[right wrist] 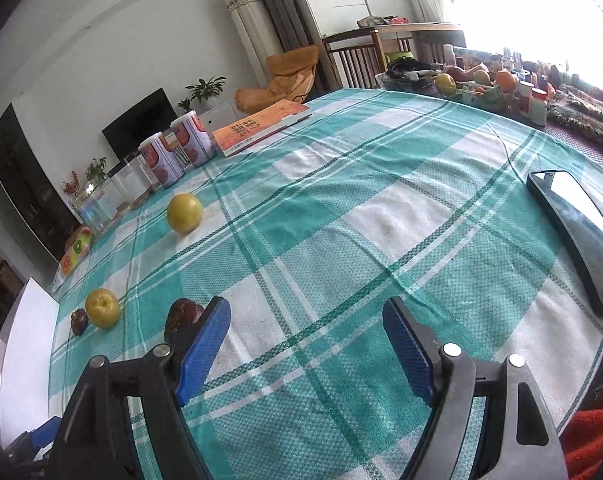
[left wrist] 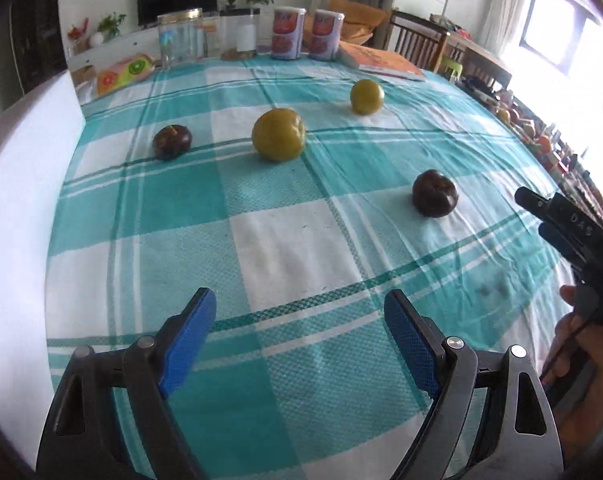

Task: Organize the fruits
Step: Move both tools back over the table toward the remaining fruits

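The dark fruit (right wrist: 181, 318) sits partly hidden behind a blue finger (right wrist: 203, 350). The phone (right wrist: 577, 236) is cut off at the right edge.

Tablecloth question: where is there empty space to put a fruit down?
The tablecloth lies bare between the phone and the nearest dark fruit, and ahead towards the orange book. It is crowded along the far edge, by the cans and clear jars.

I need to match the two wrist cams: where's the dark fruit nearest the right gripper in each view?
Left wrist: the dark fruit lies right of centre on the checked cloth.
Right wrist: the same fruit lies lower left, partly behind the gripper's blue pad.
Shared landmark: the orange book.
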{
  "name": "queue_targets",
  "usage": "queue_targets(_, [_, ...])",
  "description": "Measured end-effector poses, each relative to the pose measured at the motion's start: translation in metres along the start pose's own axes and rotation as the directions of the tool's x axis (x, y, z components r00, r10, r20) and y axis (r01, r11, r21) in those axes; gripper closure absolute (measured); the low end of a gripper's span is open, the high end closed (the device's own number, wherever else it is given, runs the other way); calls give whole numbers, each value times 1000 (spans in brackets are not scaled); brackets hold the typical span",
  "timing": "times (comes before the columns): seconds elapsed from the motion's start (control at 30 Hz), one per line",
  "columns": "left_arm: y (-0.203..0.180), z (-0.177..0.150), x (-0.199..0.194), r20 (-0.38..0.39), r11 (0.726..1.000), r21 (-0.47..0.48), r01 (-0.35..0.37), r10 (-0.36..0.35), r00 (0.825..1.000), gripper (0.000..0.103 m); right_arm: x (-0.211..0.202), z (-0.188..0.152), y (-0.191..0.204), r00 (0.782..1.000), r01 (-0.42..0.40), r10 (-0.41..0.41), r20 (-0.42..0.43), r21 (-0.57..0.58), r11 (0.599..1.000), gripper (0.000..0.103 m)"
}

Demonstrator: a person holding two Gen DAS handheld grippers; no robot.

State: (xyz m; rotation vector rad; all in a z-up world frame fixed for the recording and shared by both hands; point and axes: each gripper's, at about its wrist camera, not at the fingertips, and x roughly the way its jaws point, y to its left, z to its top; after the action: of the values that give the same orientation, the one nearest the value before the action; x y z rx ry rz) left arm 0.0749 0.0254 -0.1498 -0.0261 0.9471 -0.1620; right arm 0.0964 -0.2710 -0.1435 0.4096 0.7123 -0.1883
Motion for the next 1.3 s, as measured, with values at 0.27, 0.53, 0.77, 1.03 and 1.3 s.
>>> queue_targets(0.27, [11,-3,24,34,996,24,-86,85,996,15,16,-2,-13,998,38,-36,-42,62,997,24])
queue_targets(0.53, [9,2,34,25,995,27,-92,92,995,7,18,2,-18,996,77,-74,-39,81,994,24])
queue_targets(0.77, [9,2,34,25,995,28,-94,94,995,7,63,19,-3,961,201,-221,-165,-133,971,23])
queue_targets(1.03, [9,2,34,24,995,28,-95,95,995,6,65,13,-2,962,222,-247,-119,-193,956,18])
queue_targets(1.3, [9,2,34,25,995,28,-95,94,995,6,69,13,1,960,218,-248,-132,-206,954,10])
